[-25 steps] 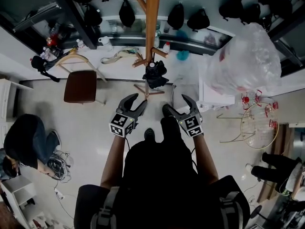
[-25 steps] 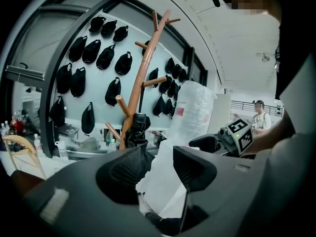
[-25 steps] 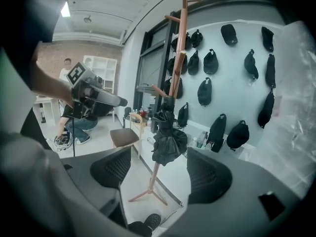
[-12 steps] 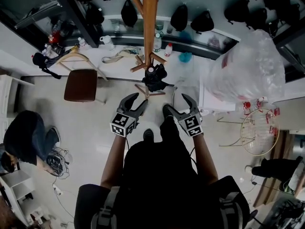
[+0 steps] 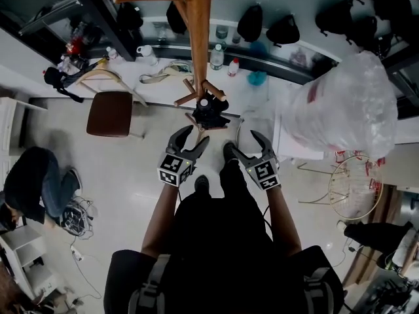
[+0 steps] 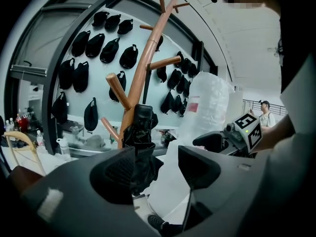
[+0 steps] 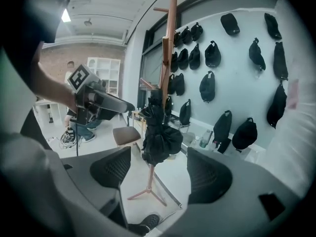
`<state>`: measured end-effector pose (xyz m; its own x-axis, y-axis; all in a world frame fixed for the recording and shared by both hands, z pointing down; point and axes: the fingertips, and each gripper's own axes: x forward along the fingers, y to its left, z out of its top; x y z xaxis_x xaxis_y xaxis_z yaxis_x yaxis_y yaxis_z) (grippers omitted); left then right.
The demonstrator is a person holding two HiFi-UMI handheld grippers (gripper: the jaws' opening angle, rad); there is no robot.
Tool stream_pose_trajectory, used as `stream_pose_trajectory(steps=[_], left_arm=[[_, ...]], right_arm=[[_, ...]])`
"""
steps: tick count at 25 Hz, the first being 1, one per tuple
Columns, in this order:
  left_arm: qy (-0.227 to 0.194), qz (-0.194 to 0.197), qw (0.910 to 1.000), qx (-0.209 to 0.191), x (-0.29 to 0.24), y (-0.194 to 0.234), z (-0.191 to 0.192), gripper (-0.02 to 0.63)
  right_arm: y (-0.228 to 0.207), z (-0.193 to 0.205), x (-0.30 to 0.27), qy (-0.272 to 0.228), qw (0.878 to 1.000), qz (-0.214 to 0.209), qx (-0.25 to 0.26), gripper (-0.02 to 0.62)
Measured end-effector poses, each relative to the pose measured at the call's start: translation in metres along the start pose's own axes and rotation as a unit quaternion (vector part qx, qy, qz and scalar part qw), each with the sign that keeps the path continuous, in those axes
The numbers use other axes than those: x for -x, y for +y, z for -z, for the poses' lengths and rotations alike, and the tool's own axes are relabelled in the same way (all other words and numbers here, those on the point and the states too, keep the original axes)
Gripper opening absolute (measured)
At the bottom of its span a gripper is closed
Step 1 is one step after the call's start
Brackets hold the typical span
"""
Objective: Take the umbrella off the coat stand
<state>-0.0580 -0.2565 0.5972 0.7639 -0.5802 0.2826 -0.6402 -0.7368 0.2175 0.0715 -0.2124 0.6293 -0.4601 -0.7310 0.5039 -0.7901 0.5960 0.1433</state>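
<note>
A folded black umbrella (image 5: 209,110) hangs on a low peg of the wooden coat stand (image 5: 198,38). Both grippers are held side by side just short of it, not touching it. My left gripper (image 5: 194,136) is open, its jaws have just been opening, and nothing lies between its pads. In the left gripper view the umbrella (image 6: 140,132) hangs beyond the left gripper (image 6: 155,169), against the coat stand (image 6: 143,68). My right gripper (image 5: 242,142) is also open and empty. In the right gripper view the umbrella (image 7: 160,137) shows past the right gripper (image 7: 158,174).
A brown chair (image 5: 111,116) stands left of the stand's tripod feet. A big clear plastic bag (image 5: 340,103) bulks on the right, with a round wire frame (image 5: 357,188) below it. A person (image 5: 33,188) crouches at far left. Black caps (image 7: 222,48) hang on the wall behind.
Both grippers have moved forward toward the stand, so the umbrella sits closer to their tips. The left jaws stand a little wider than before.
</note>
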Motion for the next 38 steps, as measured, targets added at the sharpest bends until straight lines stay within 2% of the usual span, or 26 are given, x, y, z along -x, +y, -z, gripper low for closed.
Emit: stream_pose_trajectory(steps=[7, 15, 22, 30, 38], left_arm=[[0.003, -0.048, 0.9988, 0.007, -0.023, 0.015, 0.006, 0.345], [0.011, -0.066, 0.9975, 0.023, -0.045, 0.028, 0.024, 0.41], [0.011, -0.086, 0.9962, 0.014, -0.078, 0.035, 0.029, 0.469], [-0.008, -0.112, 0.9922, 0.055, -0.1, 0.049, 0.03, 0.472], [-0.005, -0.132, 0.9889, 0.068, -0.112, 0.061, 0.041, 0.471]], right_arm=[[-0.009, 0.004, -0.004, 0.005, 1.0, -0.012, 0.001, 0.357], [-0.02, 0.013, -0.002, 0.018, 1.0, -0.008, 0.004, 0.357], [-0.025, 0.024, 0.003, 0.032, 0.999, -0.008, 0.009, 0.357], [-0.034, 0.028, 0.002, 0.038, 0.999, -0.016, 0.018, 0.357], [-0.032, 0.027, -0.012, 0.033, 0.999, -0.033, 0.026, 0.359]])
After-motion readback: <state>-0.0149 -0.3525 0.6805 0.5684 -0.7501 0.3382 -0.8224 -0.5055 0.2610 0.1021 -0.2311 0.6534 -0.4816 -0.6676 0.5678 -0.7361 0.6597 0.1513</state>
